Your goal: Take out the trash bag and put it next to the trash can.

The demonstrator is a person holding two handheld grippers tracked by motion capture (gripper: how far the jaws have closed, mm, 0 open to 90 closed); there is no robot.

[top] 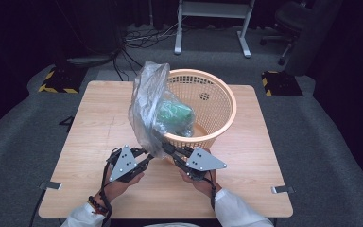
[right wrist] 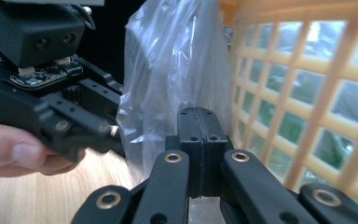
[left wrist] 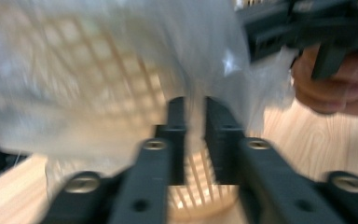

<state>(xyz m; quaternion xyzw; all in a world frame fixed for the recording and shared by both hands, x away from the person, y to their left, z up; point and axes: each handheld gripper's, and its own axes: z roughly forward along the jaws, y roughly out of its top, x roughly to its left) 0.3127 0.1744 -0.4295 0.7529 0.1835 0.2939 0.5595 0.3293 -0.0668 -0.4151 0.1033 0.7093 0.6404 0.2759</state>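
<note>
grey carpeted floor [top: 321, 142] with dark surroundings, a white frame stand [top: 212, 23] and an office chair [top: 290, 21] at the far side. item 1: wooden table [top: 99, 123], square, light grain, 2 metal clips at its near corners. item 2: orange basket [top: 212, 101], round, lattice-walled, standing on the table past the hands, tipped slightly toward the person. item 3: clear plastic bag [top: 149, 101], crumpled, draped over the basket's near-left rim and rising above it, its lower hem hanging outside the wall down to the grippers; a green object [top: 175, 113] sits inside it, within the basket. item 4: right gripper [top: 170, 150], grey plate on top, jaws pressed together with no gap in the right gripper view, film [right wrist: 177, 84] rising directly behind them and the basket wall [right wrist: 307, 93] just to their right; judged to be pinching the hem. item 5: left gripper [top: 147, 155], jaws narrow with a thin slit between them in the blurred left gripper view, film [left wrist: 121, 56] running into the slit; whether it truly clamps cannot be told. relation: the bag lies straight ahead of and above both grippers, its long axis running upward and away; the 2 grippers sit close side by side at the hem, about equally near, so any spreading or pulling would likely start from this shared edge.
</note>
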